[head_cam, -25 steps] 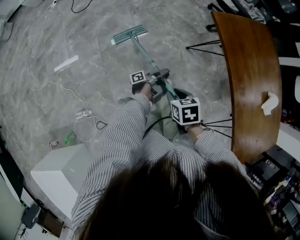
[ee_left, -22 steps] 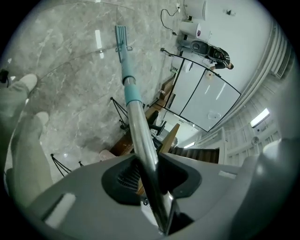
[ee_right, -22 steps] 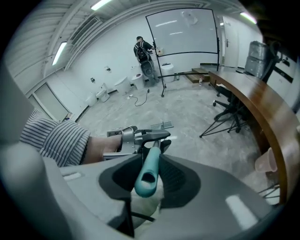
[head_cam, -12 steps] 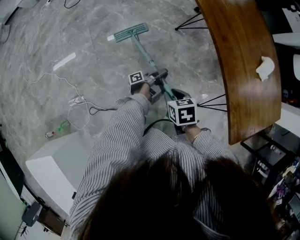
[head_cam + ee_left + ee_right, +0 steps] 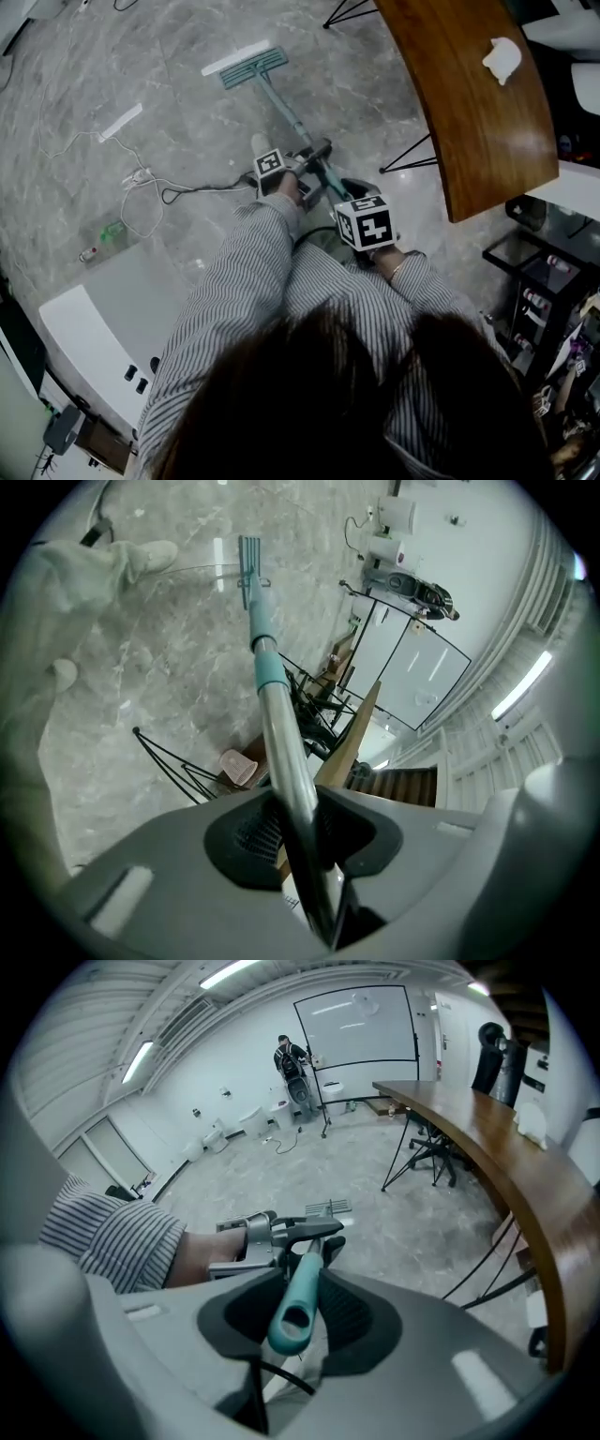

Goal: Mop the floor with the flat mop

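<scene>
Resting on grey marble floor (image 5: 187, 89) — flat mop (image 5: 246, 66); curved wooden table (image 5: 469, 112) beside.

Left gripper (image 5: 317, 155) ahead of right gripper (image 5: 354, 194), both jaws clamped tight

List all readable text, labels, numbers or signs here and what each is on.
No legible words, brands or numbers in any view.
Marker cubes on left gripper and right gripper: black-and-white square patterns, no text.
Flat mop: no print visible.
Shelf items: too small and blurred to read.
</scene>
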